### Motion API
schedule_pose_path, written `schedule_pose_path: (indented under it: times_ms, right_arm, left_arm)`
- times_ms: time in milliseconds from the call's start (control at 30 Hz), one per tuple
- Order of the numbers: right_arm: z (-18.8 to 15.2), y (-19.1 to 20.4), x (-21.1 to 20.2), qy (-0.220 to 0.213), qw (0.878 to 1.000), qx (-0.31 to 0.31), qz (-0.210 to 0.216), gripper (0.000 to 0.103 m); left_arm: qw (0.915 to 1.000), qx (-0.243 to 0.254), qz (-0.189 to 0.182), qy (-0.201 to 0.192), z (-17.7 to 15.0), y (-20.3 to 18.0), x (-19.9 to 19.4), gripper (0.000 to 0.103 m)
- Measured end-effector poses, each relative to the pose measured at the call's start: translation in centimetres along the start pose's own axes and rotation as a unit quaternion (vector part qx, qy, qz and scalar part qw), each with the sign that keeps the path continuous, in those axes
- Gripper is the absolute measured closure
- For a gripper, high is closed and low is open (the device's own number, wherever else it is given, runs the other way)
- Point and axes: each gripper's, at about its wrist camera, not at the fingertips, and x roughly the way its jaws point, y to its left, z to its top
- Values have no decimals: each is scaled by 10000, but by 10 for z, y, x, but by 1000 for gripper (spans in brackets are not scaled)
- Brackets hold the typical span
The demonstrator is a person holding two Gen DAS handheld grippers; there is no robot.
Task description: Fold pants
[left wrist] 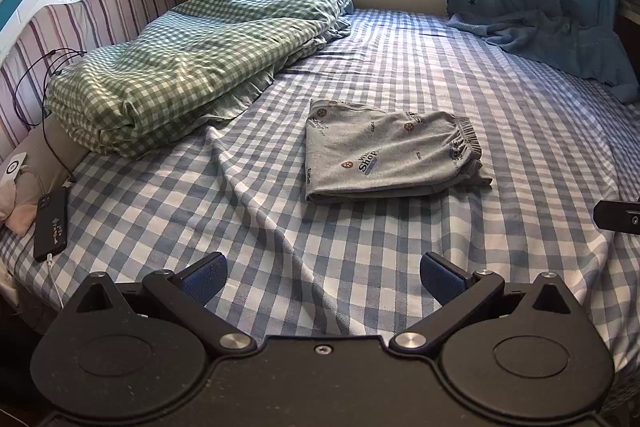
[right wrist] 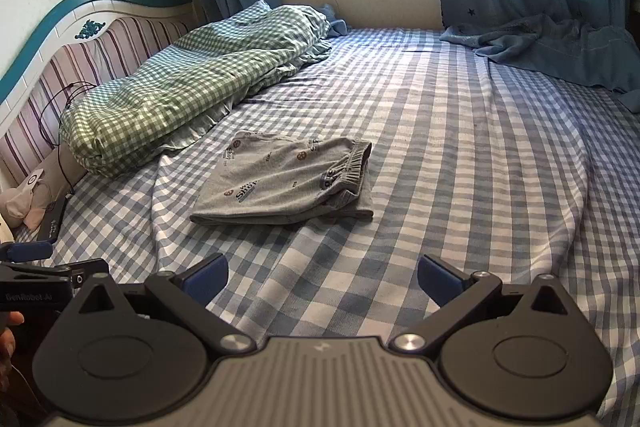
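Observation:
Grey printed pants (left wrist: 384,153) lie folded into a flat rectangle on the blue checked bed sheet (left wrist: 360,267), waistband to the right. They also show in the right wrist view (right wrist: 284,187). My left gripper (left wrist: 323,281) is open and empty, held above the sheet in front of the pants and apart from them. My right gripper (right wrist: 322,277) is open and empty too, in front of and to the right of the pants. The left gripper's side (right wrist: 36,267) shows at the left edge of the right wrist view.
A folded green checked duvet (left wrist: 192,67) lies along the striped headboard (left wrist: 80,15) at left. A black phone (left wrist: 51,225) with a cable lies at the left edge. A blue curtain (left wrist: 552,39) drapes onto the bed's far right corner.

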Motion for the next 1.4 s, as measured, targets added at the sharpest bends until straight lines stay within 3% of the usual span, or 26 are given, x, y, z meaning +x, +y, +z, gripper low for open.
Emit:
schedule_pose_path:
  times_ms: [200,567,1400]
  right_arm:
    - [-3,0,10,272,9994,178,-127,0]
    - [-3,4,15,355,9991,171,-183,0]
    - [-6,9,14,400,9989,168,-149,0]
  left_arm:
    - [9998,136,-102,142,-1,1,10,1]
    - [9994,-128,-92,302,-2,15,17,1]
    - [9996,21,-173,237,-4,17,13,1]
